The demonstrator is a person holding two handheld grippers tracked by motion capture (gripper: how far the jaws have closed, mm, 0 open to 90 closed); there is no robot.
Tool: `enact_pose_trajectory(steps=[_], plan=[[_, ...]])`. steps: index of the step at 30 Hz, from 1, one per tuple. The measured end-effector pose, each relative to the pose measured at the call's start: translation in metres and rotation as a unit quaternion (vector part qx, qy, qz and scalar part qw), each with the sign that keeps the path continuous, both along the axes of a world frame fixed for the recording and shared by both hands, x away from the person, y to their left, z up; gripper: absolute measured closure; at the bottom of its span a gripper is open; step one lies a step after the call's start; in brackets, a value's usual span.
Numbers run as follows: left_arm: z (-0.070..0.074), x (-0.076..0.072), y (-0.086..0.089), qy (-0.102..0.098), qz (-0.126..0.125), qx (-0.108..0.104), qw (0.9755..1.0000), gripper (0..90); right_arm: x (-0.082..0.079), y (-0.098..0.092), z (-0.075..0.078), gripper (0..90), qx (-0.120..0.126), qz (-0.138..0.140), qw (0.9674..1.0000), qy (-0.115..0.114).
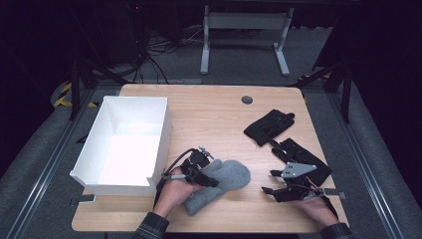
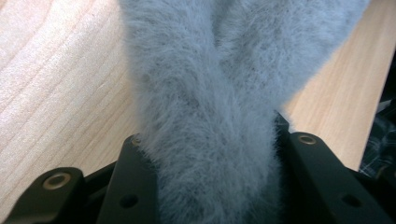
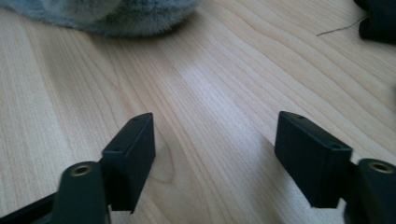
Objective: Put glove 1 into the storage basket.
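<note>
Mitten time: my left gripper (image 1: 211, 175) sat low and just left of centre in the high view, jaws clamped on the fuzzy grey mitten (image 1: 226, 181), which lay flat on the wooden table (image 1: 209, 112) right beside the white box (image 1: 130, 144). In the left gripper view the grey fur (image 2: 210, 116) was bunched up between both jaws and squeezed narrow at the bottom of the frame. My right gripper (image 1: 273, 190) rested at the lower right with its jaws spread wide and nothing but bare wood between them; in the right gripper view the mitten's edge (image 3: 116, 16) sat along the top left. Two black gloves lay on the right: one (image 1: 268, 127) further up, one (image 1: 303, 159) just above my right gripper.
</note>
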State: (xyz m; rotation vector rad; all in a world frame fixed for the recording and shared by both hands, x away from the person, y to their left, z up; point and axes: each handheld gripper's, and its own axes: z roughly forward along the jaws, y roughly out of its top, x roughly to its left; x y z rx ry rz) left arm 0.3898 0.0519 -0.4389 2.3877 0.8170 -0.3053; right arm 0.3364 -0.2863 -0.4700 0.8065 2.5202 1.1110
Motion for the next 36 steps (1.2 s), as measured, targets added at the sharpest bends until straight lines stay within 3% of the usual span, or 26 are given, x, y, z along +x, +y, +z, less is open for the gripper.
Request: enact_pose_trajectory(steps=[14,26,36], plan=[[0.032,-0.001,0.003,-0.033,0.013,-0.039,0.9986,63.5,0.001,0.001,0.0,20.7,-0.005,-0.001,1.0,0.003],[0.089,0.005,0.01,-0.071,0.043,-0.057,0.9949,63.4,0.001,0.001,0.0,19.3,-0.006,-0.002,1.0,0.004],[0.132,0.017,0.029,-0.1,0.061,-0.057,0.9915,63.2,0.001,0.001,0.0,18.7,-0.006,-0.002,1.0,0.004]])
